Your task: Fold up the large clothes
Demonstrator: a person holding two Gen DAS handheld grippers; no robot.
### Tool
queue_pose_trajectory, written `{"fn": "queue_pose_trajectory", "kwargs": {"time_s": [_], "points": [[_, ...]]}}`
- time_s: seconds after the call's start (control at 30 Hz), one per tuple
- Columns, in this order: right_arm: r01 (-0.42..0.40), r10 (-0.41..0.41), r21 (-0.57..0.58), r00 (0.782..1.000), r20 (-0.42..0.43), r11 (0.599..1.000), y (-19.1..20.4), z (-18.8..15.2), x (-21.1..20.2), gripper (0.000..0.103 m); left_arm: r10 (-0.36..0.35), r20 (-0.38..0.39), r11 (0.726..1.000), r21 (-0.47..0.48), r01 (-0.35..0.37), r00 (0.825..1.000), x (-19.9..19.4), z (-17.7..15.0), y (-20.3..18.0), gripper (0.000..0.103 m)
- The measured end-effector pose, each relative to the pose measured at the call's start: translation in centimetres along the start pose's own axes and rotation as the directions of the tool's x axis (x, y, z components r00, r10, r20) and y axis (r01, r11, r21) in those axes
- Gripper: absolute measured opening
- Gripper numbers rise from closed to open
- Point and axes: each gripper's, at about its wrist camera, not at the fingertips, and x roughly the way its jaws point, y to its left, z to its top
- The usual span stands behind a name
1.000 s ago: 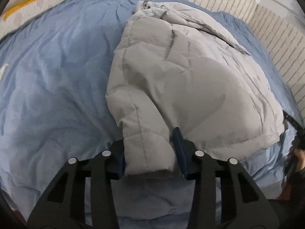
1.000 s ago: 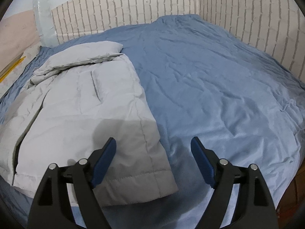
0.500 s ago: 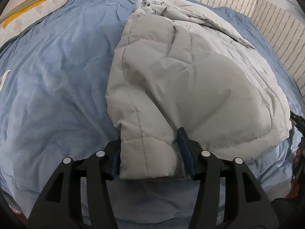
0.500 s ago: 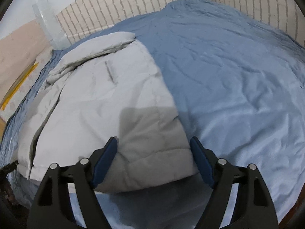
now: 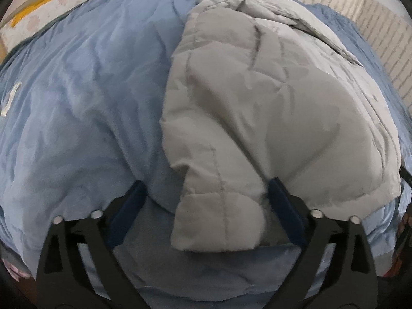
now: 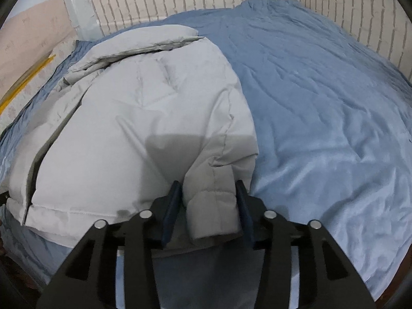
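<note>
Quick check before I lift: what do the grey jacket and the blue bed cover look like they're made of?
Grey jacket: looks like a padded puffer with a smooth matte woven shell, probably synthetic; stitched quilt lines and puffy panels show. The right gripper pinches its hem corner thick.

Blue bed cover: soft fabric with a faint sheen and fine wrinkles, perhaps brushed microfibre or cotton; the pictures cannot settle which.

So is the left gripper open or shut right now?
Open: the left gripper has wide-apart fingers, and the jacket hem lies loose between them.
</note>
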Motion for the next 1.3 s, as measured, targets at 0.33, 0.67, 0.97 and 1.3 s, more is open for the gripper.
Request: {"fn": "queue_pose_trajectory", "kwargs": {"time_s": [0.33, 0.67, 0.97, 1.3], "points": [[-0.024, 0.024, 0.044, 1.0, 0.003, 0.999, -1.0, -0.5, 0.3, 0.059, 0.032, 0.062, 0.999, -0.029, -0.03, 0.998, -0.1, -0.8, -0.1, 0.1], [-0.029, 0.031, 0.12, 0.999, -0.022, 0.992, -1.9, -0.5, 0.5, 0.069, -0.004, 0.059, 0.998, 0.057, 0.0, 0.998, -1.4, -0.9, -1.4, 0.065], [-0.084, 0.086, 0.089, 0.996, -0.027, 0.993, -2.3, -0.5, -1.4, 0.034, -0.046, 0.023, 0.996, 0.072, 0.045, 0.999, -1.9, -0.7, -1.4, 0.039], [-0.031, 0.032, 0.015, 0.998, -0.046, 0.999, 0.2, 1.3, 0.1, 0.024, -0.035, 0.047, 0.993, 0.117, 0.029, 0.998, -1.2, 1.0, -2.6, 0.022]]}}
